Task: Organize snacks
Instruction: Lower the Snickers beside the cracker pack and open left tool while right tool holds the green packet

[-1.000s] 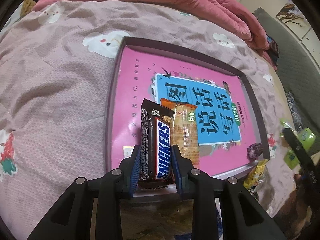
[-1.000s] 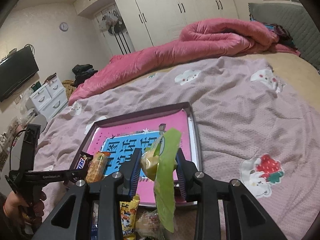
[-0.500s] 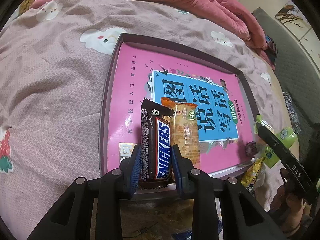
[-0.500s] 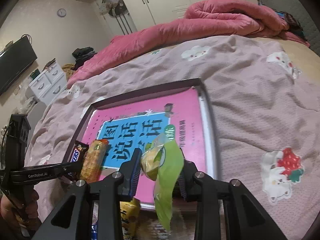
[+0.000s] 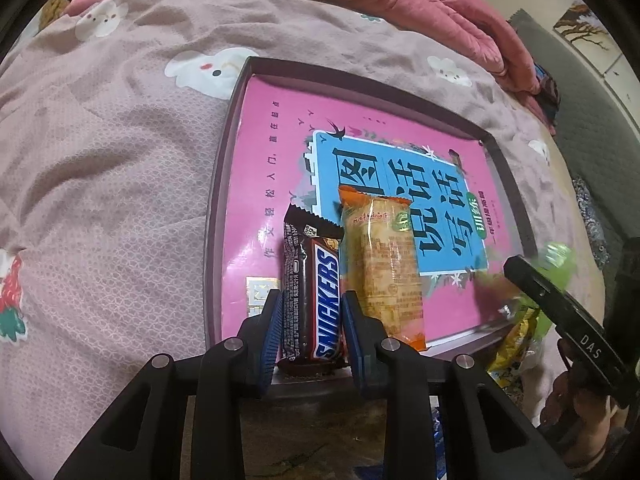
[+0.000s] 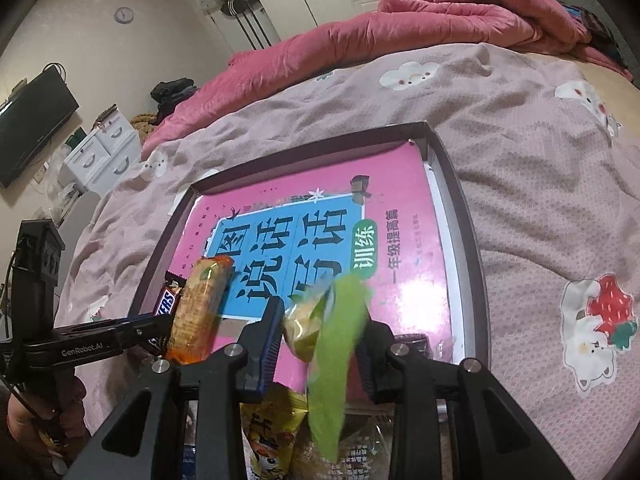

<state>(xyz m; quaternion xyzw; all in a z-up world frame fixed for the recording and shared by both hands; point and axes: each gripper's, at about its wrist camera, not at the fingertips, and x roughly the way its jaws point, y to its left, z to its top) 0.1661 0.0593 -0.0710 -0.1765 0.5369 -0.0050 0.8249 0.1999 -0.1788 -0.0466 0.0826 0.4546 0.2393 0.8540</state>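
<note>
**A:** What's at the left of the left wrist view?

**B:** Pink bedding printed with cartoon animals. Right of it, in the middle of the frame, a dark shallow tray (image 5: 224, 168) lies on the bed, lined with a pink and blue book cover.

**A:** And the left gripper (image 5: 310, 330)?

**B:** Low centre. Its blue-padded fingers are closed narrow on the sides of a Snickers bar (image 5: 314, 292), which stands lengthwise over the tray's near edge. An orange wrapped snack (image 5: 382, 264) lies right against the bar, inside the tray. It is outside the fingers, so I can't tell whether it is pinched along or simply resting there.

**A:** Further right?

**B:** The right gripper (image 6: 320, 332) reaches in from the lower right edge. In its own view, at lower centre, its jaws sit fairly wide apart on a green and yellow packet (image 6: 332, 344), blurred, dangling over the tray's near edge. More snack packets (image 6: 272, 432) lie below it, outside the tray.

**A:** Which step is this?

**B:** Placing, I'd judge: both snacks carried to the tray, neither released.

**A:** Next?

**B:** Probably lowering the bar flat beside the orange snack, opening the fingers, then setting the green packet on bare cover to the right without it flopping over the rim.
</note>
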